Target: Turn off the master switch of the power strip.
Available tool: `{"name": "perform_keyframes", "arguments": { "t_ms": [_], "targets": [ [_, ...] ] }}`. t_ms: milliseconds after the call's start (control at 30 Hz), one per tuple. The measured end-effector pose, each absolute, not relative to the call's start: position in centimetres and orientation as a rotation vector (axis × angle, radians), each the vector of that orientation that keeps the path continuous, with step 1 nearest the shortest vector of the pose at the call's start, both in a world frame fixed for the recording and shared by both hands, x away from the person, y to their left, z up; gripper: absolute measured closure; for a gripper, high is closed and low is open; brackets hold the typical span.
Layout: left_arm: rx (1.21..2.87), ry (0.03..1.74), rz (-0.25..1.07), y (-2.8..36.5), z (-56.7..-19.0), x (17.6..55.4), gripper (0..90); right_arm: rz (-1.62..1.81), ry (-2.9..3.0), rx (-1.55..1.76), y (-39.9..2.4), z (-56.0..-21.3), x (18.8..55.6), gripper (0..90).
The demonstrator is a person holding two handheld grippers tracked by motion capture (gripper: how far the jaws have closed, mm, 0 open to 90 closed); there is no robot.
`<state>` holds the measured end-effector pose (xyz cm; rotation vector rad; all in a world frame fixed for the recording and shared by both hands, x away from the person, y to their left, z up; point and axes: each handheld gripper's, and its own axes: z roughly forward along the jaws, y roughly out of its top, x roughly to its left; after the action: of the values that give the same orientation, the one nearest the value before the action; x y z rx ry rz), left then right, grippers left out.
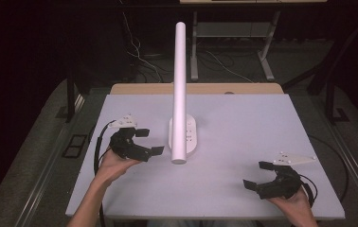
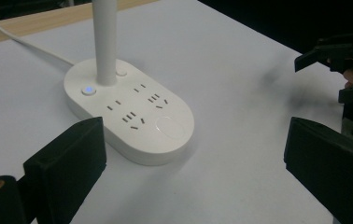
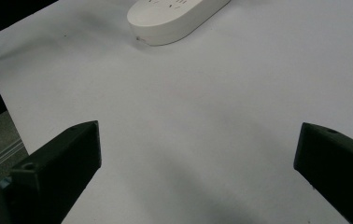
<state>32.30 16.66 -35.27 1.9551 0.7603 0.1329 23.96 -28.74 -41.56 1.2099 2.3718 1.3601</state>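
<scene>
1. Nearest the camera in your left gripper view are the two black jaws of your left gripper (image 2: 193,158), spread wide with nothing between them.
2. Just ahead of those jaws, slightly toward the left jaw, sits a white oval power strip base (image 2: 130,109) flat on the table, with several socket slots on its top.
3. A white upright tube (image 2: 105,39) rises from the far end of that base; a small round button glowing blue (image 2: 88,90) sits beside the tube's foot, and a larger round white button (image 2: 167,127) lies at the base's near end, closest to your left gripper.
4. A white cable (image 2: 23,43) leaves the base's far side and runs off across the table.
5. In the high view, your left gripper (image 1: 148,142) is just left of the base (image 1: 190,137), not touching it, with your left hand (image 1: 115,163) holding it from behind.
6. Your right gripper (image 1: 257,175) is well apart from the base, held low near the table's near right corner by your right hand (image 1: 293,201). Its jaws are also spread wide and empty.
7. In your right gripper view, the rounded end of the base (image 3: 177,18) lies far ahead, past bare table.
8. The table (image 1: 262,127) is pale grey-white with a wooden strip (image 1: 144,88) along its far edge.
</scene>
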Motion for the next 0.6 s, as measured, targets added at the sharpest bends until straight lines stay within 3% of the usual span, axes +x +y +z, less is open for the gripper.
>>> {"name": "perform_keyframes", "arguments": {
  "t_ms": [600],
  "targets": [
    [1.988,0.785,0.16,16.3,-34.7,34.9,5.7,1.358,2.374,1.217,-28.9,-41.6,24.0,0.0]
  ]
}}
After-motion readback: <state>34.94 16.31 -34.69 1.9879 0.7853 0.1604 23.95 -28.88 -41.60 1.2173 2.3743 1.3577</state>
